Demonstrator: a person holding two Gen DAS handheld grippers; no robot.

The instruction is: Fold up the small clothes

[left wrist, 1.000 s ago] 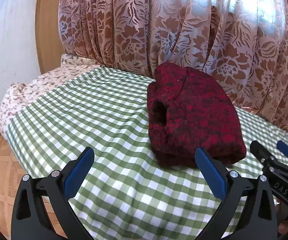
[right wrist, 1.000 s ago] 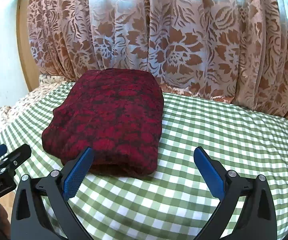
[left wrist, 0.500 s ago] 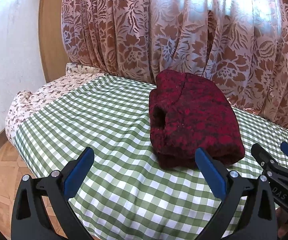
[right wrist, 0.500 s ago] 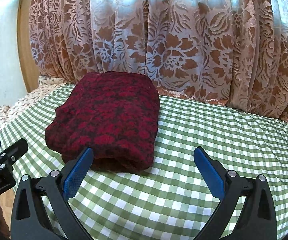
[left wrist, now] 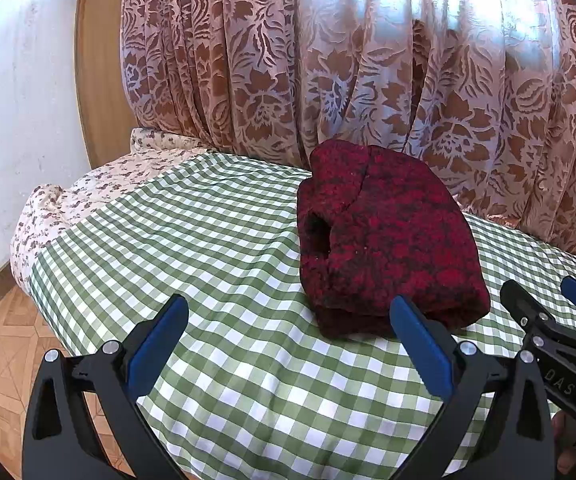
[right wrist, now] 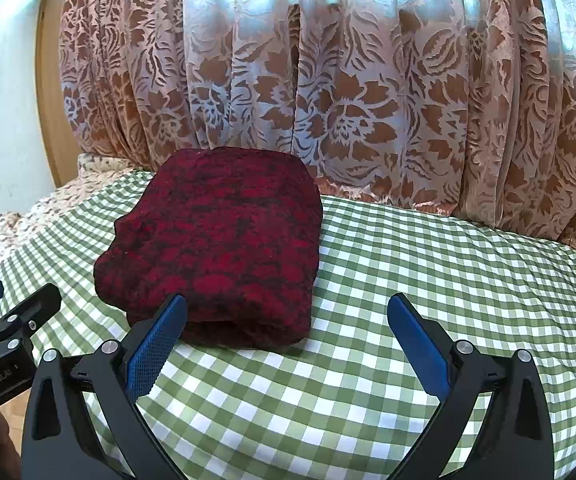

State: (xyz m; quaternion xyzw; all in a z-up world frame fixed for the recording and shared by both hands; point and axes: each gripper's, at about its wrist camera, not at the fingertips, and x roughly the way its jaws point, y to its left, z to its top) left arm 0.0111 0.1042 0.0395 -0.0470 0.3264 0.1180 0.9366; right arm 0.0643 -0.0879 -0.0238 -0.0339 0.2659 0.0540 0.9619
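A floral brocade curtain (right wrist: 328,92) hangs beyond the fingers, behind a bed spread with a green-and-white checked cloth (right wrist: 428,272). On it, just ahead of both tools, a dark red knitted garment (right wrist: 215,248) lies folded into a thick, rounded bundle, its folded edge nearest the fingers and a sleeve or neck opening (left wrist: 318,232) gaping on its left side. The left gripper (left wrist: 288,336) and right gripper (right wrist: 283,336) hover spread wide, holding nothing, clear of the wool. The knit looks soft, bulky and light, likely to sag and spring open; a pinch through all layers at the near corners seems safest.
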